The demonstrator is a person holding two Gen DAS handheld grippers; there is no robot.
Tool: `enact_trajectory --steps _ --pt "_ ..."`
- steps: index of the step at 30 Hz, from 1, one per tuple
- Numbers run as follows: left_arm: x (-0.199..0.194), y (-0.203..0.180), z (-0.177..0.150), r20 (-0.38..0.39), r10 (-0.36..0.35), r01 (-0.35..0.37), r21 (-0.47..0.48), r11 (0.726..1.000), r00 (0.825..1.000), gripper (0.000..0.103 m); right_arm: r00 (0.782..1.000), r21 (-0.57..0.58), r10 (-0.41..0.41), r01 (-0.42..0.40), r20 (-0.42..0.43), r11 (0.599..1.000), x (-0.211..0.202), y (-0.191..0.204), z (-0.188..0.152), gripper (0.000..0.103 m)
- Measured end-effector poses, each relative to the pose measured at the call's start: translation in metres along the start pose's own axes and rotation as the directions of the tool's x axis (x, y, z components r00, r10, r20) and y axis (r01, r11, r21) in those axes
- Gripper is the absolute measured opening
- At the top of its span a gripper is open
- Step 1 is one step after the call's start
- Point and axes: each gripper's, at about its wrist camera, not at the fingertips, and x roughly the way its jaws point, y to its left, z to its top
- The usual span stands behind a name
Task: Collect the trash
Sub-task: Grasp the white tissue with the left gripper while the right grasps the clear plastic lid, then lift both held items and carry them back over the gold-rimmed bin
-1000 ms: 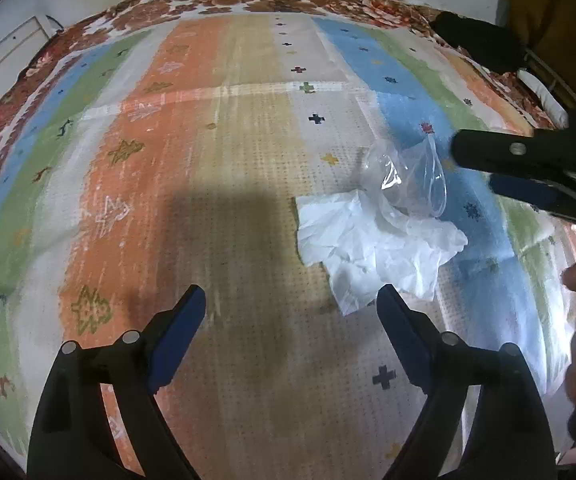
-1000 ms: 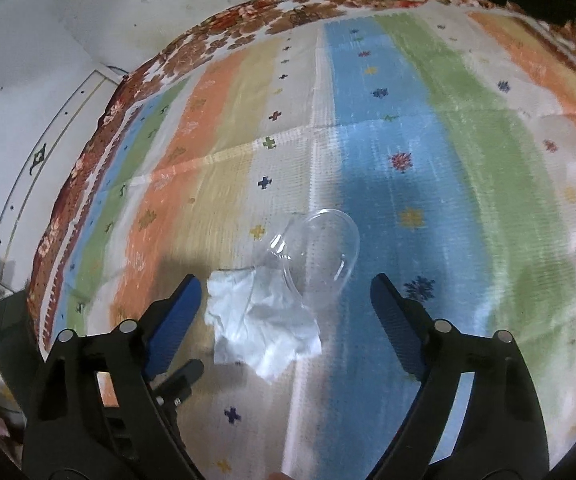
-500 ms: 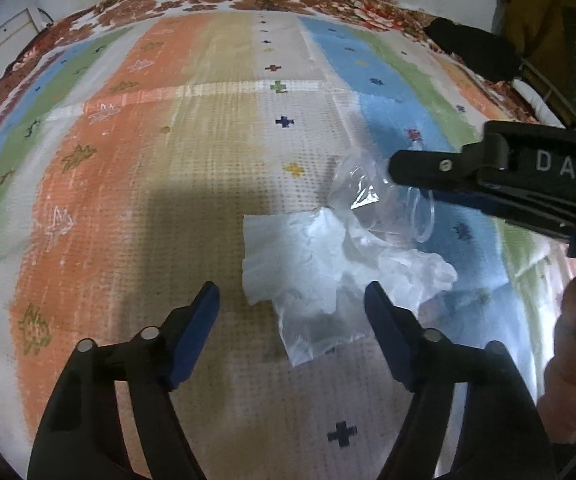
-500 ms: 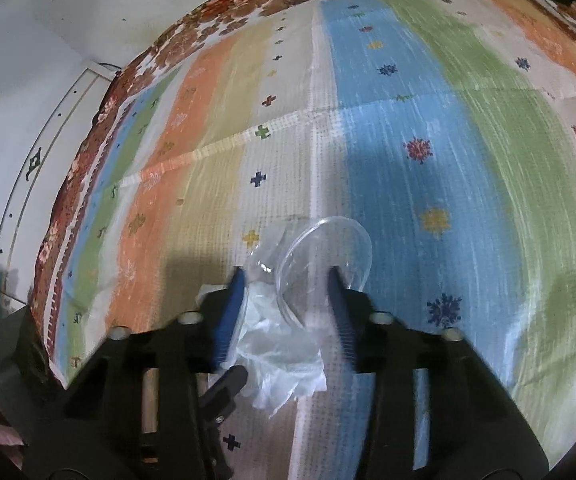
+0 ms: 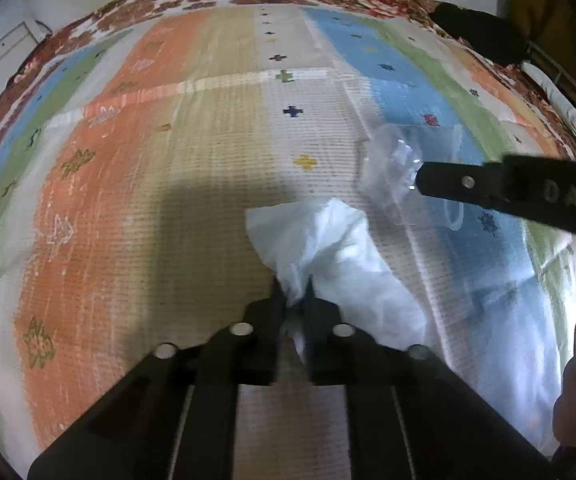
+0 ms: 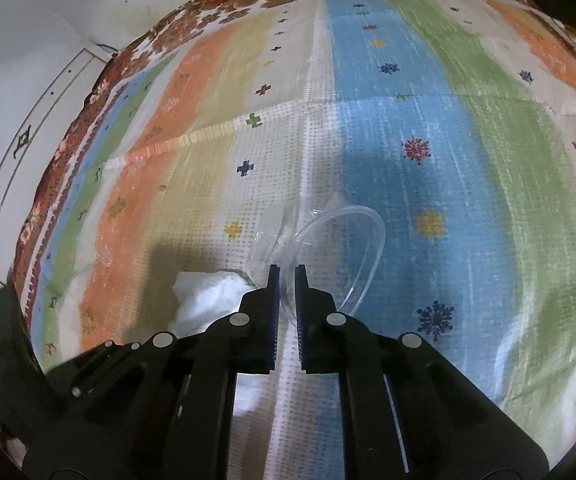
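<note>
On a bed covered by a striped sheet (image 5: 216,184) with a floral border — a white wall behind — the crumpled tissue (image 5: 327,256) is pinched by the left tool (image 5: 293,292), the clear plastic cup (image 6: 327,244) by the right tool (image 6: 286,276).

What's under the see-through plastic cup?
Under the clear plastic cup, shut in the right gripper, the striped bedspread shows through. White tissue lies beside it, pinched by the left gripper. Whether the cup touches the cloth cannot be seen.

cup (image 6: 327,248): clear glossy plastic | tissue (image 5: 327,248): crumpled matt paper | bedspread (image 5: 208,160): woven cloth
</note>
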Motion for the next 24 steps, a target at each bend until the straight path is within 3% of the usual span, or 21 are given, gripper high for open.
enact_trajectory --steps 13,24 --pt "-0.029 0.016 0.013 0.078 0.001 0.001 -0.024 1.000 0.997 0.004 0.990 -0.139 -0.128 0.136 0.065 0.981 -0.023 0.009 -0.006 0.006" --pt "-0.065 -0.001 0.020 0.085 0.021 -0.021 -0.007 1.000 0.996 0.004 0.979 -0.201 -0.161 0.183 0.122 0.962 -0.063 0.019 -0.007 0.006"
